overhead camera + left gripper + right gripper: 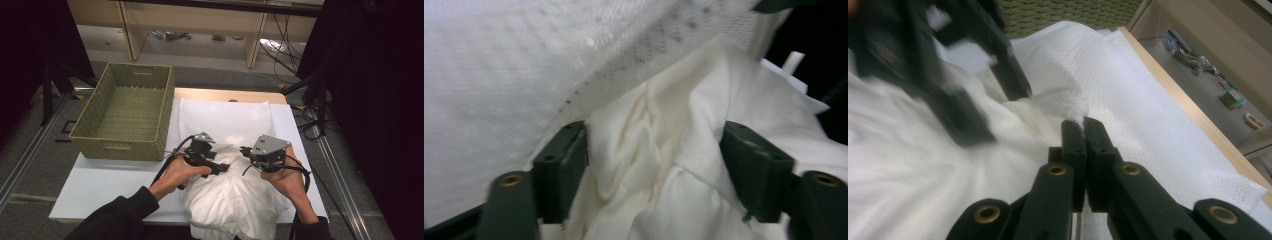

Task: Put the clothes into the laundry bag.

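High view: I work a white pillow (235,195) into its textured pillowcase (225,120) beside a green wicker basket (125,112). My left gripper (212,162) spreads wide around bunched pillow; my right gripper (250,154) pinches the case edge, apparently holding the mouth open.

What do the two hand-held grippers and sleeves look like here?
Both are black: left hand-held gripper, right hand-held gripper. Each has a grey three-cornered top plate, blocky black jaws with brass-coloured pivot rings, and a trailing black cable. The person wears black long sleeves.
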`<state>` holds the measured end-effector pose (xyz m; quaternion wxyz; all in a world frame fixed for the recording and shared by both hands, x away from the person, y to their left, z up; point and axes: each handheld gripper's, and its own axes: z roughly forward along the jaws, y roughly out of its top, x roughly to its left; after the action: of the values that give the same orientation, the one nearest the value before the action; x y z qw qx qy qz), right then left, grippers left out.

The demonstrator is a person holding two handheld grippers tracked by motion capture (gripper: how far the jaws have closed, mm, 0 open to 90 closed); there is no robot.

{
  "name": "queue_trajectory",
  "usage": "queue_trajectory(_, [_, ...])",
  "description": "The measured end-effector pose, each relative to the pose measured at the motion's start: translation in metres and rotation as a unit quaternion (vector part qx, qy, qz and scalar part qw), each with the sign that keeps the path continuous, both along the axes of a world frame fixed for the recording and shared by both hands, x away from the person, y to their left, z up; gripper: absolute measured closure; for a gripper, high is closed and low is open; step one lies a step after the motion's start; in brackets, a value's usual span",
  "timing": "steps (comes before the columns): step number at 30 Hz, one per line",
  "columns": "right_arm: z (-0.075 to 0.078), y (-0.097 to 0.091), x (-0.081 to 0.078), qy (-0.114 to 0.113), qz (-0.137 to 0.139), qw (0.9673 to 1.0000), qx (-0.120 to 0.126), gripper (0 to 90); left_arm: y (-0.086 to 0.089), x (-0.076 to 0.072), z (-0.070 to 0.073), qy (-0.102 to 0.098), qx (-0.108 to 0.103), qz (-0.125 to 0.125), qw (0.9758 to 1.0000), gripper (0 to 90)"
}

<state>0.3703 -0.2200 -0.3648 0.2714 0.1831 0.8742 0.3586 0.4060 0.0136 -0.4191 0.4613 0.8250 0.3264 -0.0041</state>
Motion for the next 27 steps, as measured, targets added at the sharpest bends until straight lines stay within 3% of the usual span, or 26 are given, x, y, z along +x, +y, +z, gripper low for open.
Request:
queue_trajectory(2, [0.001,-0.001,0.000,0.000,0.000,1.0000,0.000,90.0,0.018,-0.009,0.010,-0.004,-0.005,0.000,1.0000,21.2])
queue_trajectory(5, [0.001,0.000,-0.001,0.002,-0.001,1.0000,0.002,90.0,0.037,-0.020,0.012,-0.002,0.008,-0.010,0.9999,15.4])
queue_trajectory(7, [0.000,0.001,-0.001,0.003,-0.003,1.0000,0.003,90.0,0.045,-0.023,0.003,-0.012,0.039,-0.018,0.9990,15.5])
queue_trajectory(9, [0.000,0.002,-0.001,0.004,0.000,1.0000,0.001,90.0,0.046,-0.021,-0.013,0.004,0.042,-0.010,0.9991,15.2])
queue_trajectory(11, [0.000,0.004,-0.001,0.005,0.001,1.0000,0.001,90.0,0.040,-0.013,-0.028,0.027,0.040,-0.019,0.9987,15.0])
queue_trajectory(12, [0.000,0.006,-0.002,0.001,0.006,1.0000,-0.001,90.0,0.036,-0.008,-0.035,0.033,0.036,-0.028,0.9984,17.7])
queue_trajectory(13, [0.000,0.006,-0.002,0.001,0.006,1.0000,-0.001,90.0,0.031,-0.002,-0.040,0.040,0.016,-0.030,0.9986,17.7])
queue_trajectory(14, [0.000,0.007,-0.003,0.002,0.008,1.0000,-0.001,90.0,0.022,0.003,-0.046,0.065,-0.023,-0.046,0.9965,24.7])
queue_trajectory(15, [0.000,0.009,-0.003,0.000,0.011,0.9999,-0.002,90.0,0.018,0.004,-0.048,0.071,-0.030,-0.057,0.9954,44.8])
queue_trajectory(16, [-0.001,0.010,-0.003,0.001,0.014,0.9999,-0.003,90.0,0.013,0.004,-0.049,0.067,-0.031,-0.062,0.9953,51.1])
queue_trajectory(18, [-0.001,0.012,-0.003,0.002,0.017,0.9998,-0.006,90.0,0.003,0.001,-0.047,0.056,-0.041,-0.067,0.9954,73.2])
queue_trajectory(24, [-0.002,0.016,-0.005,0.006,0.019,0.9998,-0.004,90.0,-0.026,-0.009,-0.024,-0.003,-0.051,-0.072,0.9961,76.3])
queue_trajectory(27, [-0.002,0.016,-0.005,0.007,0.023,0.9997,-0.008,90.0,-0.034,0.002,-0.031,-0.004,-0.045,-0.060,0.9972,72.9])
